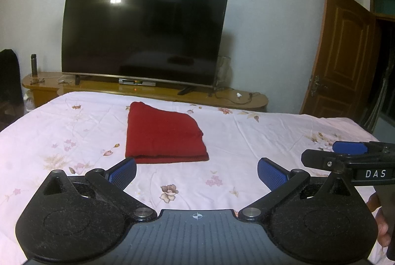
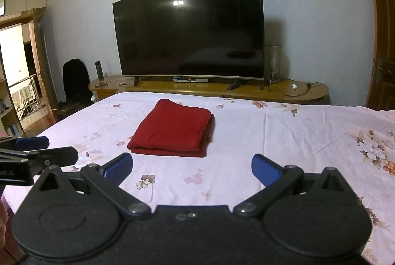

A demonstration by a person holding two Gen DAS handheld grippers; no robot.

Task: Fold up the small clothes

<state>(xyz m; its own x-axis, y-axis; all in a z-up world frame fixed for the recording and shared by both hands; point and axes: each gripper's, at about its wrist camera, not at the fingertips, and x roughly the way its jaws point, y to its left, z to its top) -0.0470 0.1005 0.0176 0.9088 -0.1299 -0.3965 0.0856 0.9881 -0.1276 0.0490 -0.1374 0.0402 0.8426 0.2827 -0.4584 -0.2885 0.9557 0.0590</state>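
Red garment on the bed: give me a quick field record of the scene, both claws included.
garment: red knit cloth garment, folded into a flat rectangle, lying on the bed
surface: pink floral bedsheet
left claw: open, empty, above the sheet, short of the garment
right claw: open, empty, short of the garment, beside the left claw
contact: neither claw touches the garment
background: large black flat-screen television, off, on a long wooden cabinet
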